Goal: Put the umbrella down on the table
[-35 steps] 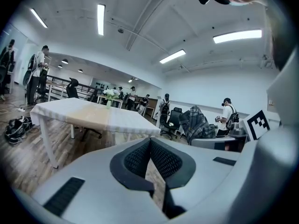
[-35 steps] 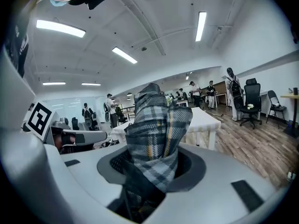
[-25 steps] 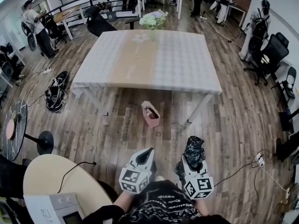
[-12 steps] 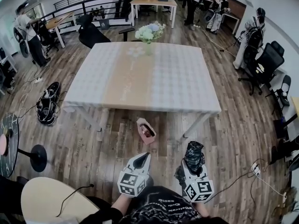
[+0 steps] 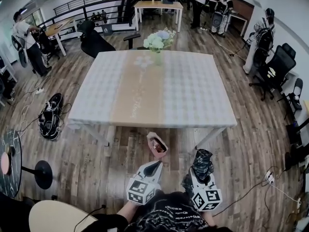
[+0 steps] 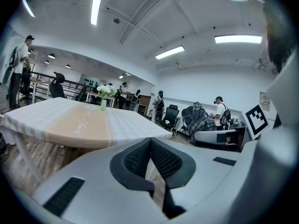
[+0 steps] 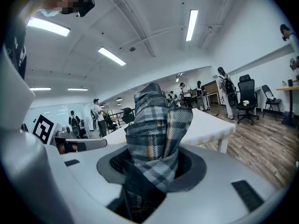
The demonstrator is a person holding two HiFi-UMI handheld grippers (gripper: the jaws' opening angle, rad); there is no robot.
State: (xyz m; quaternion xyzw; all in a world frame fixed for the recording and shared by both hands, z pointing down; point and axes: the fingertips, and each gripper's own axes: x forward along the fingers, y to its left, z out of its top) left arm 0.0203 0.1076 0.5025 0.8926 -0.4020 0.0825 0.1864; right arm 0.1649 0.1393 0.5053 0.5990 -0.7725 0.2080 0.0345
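Observation:
In the head view my right gripper (image 5: 202, 164) is shut on a folded dark plaid umbrella (image 5: 202, 159), held low in front of me, short of the table. The right gripper view shows the umbrella (image 7: 158, 125) standing up between the jaws of the right gripper (image 7: 156, 160). My left gripper (image 5: 153, 168) is beside it on the left; in its own view the left gripper (image 6: 150, 143) has its pads together with nothing between them. The table (image 5: 193, 88), covered in a pale checked cloth with a beige strip, lies ahead of both grippers.
A vase of flowers (image 5: 158, 41) stands at the table's far edge. A pink bag (image 5: 158, 145) sits on the floor by the near edge. Black bags (image 5: 49, 117) lie at left, office chairs (image 5: 275, 62) at right, a power strip (image 5: 269, 178) at lower right. People stand at the back.
Both grippers and the head have moved forward toward the table, which now sits nearer and larger. The umbrella stays in the right gripper; the left stays shut.

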